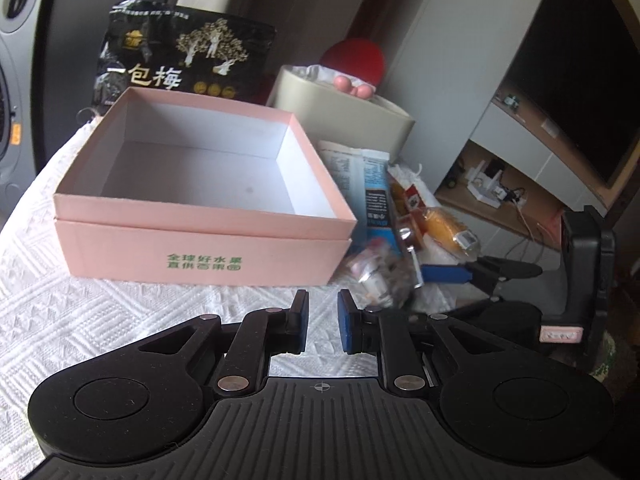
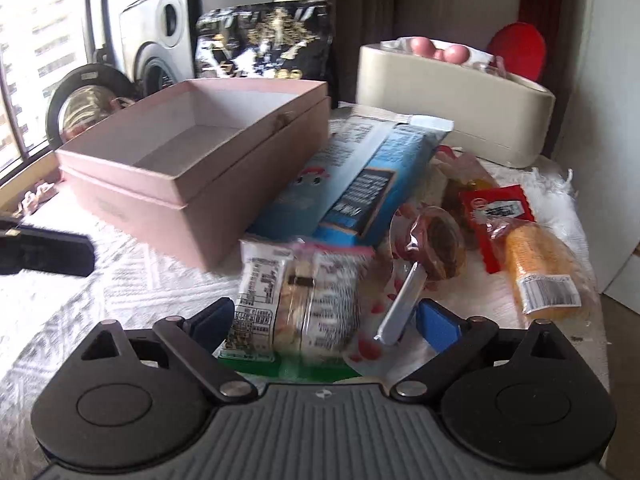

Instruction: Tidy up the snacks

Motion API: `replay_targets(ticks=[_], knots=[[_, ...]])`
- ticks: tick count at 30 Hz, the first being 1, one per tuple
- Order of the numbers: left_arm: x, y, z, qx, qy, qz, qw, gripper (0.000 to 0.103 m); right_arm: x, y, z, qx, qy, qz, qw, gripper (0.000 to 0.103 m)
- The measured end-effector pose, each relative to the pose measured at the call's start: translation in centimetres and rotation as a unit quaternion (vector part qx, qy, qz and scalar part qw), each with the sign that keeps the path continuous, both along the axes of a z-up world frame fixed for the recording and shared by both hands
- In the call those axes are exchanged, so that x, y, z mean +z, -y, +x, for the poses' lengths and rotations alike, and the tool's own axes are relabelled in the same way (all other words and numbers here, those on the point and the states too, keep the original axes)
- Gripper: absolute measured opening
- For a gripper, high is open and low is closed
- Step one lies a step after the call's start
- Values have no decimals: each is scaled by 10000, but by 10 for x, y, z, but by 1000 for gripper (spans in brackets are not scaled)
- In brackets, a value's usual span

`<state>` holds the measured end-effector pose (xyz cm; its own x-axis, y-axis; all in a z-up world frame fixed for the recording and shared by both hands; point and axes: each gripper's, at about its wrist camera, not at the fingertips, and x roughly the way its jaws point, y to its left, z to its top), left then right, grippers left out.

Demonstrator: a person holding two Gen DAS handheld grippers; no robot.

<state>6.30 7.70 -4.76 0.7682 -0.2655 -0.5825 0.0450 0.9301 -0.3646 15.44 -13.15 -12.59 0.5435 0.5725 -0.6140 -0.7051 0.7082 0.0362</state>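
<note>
An empty pink box stands open on the white cloth. To its right lies a heap of snacks: a blue packet, a red sachet, an orange wrapped cake and a round cookie. My right gripper is open around a clear biscuit packet at the heap's near end. Its pads do not visibly press. My left gripper is shut on nothing, low over the cloth before the box.
A black plum bag stands behind the box. A beige tub with pink balls sits back right. The table's right edge runs just past the orange cake. A round mirror leans at the far left.
</note>
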Motion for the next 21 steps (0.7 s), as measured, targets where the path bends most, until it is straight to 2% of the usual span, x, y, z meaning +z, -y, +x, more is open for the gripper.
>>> replay_targets(ticks=[3,6,7,10,11,13,14,16,17,20,21], knots=[[4,5,2,-84,-9,119,9999,18,5,6,-29,582,-327,307,9973,95],[4,8,3,-44,-75,229,9997,18,12,13,-50,625,-57,289,9976,95],[2,7,3,15,-131,236,9996,18,15,16,-51,456,59,257,9986,95],[-3,3,7,234,-279,173,9992,18,23,26,-30,-583,362,370,9970,97],[-4,2,7,264,-304,132,9991,18,26,29,-15,-889,349,480,9943,97],[-6,6,6,217,-398,48,9990,18,27,27,14,-1149,223,612,9912,97],[-7,8,5,149,-482,7,9987,18,26,22,27,-1257,239,573,9901,95],[-11,11,2,-11,-604,-116,9981,18,21,7,45,-1270,381,302,9907,77],[-13,11,-1,-62,-637,-165,9978,18,17,2,50,-1260,432,184,9909,64],[-21,9,-6,-90,-727,-242,9970,18,12,-1,46,-1168,362,176,9923,61],[-23,7,-7,-79,-743,-286,9968,18,12,1,42,-1123,273,230,9930,56]])
